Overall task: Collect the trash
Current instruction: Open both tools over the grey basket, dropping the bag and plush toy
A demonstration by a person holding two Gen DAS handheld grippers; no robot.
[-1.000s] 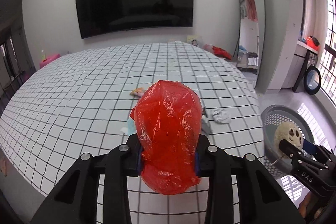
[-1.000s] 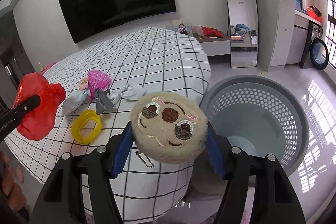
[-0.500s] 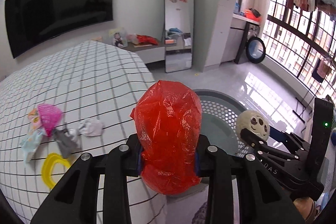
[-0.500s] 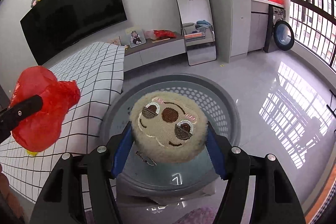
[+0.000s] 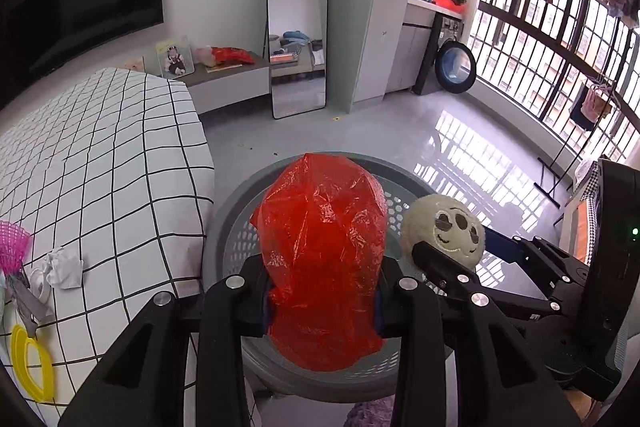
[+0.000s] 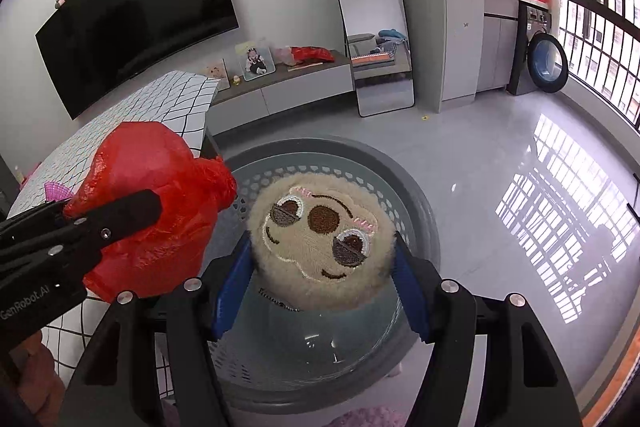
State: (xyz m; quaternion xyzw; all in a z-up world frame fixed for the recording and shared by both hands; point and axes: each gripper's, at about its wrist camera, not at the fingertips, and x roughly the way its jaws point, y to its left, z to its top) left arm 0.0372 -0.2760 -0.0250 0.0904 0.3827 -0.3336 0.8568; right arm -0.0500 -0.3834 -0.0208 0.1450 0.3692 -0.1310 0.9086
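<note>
The left hand-held gripper point(image 5: 320, 301), jaws opening, has the crumpled red plastic bag point(image 5: 322, 259) between them above the round grey perforated plastic basket point(image 6: 416, 195); just right of it, the right hand-held gripper point(image 6: 322, 267) holds the round beige plush face toy point(image 6: 320, 239) over the same basket; the basket stands on the floor, beside the white grid-patterned bed point(image 5: 100, 155); a crumpled white paper wad point(image 5: 64, 267) lies on the bed.

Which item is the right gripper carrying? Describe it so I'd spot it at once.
Start at the round grey perforated basket on the floor beside the checked bed. Above its opening, the right gripper holds a round beige plush face between blue pads. Unlike the shiny red plastic bag beside it, it is fuzzy, with stitched eyes and a brown nose.
</note>
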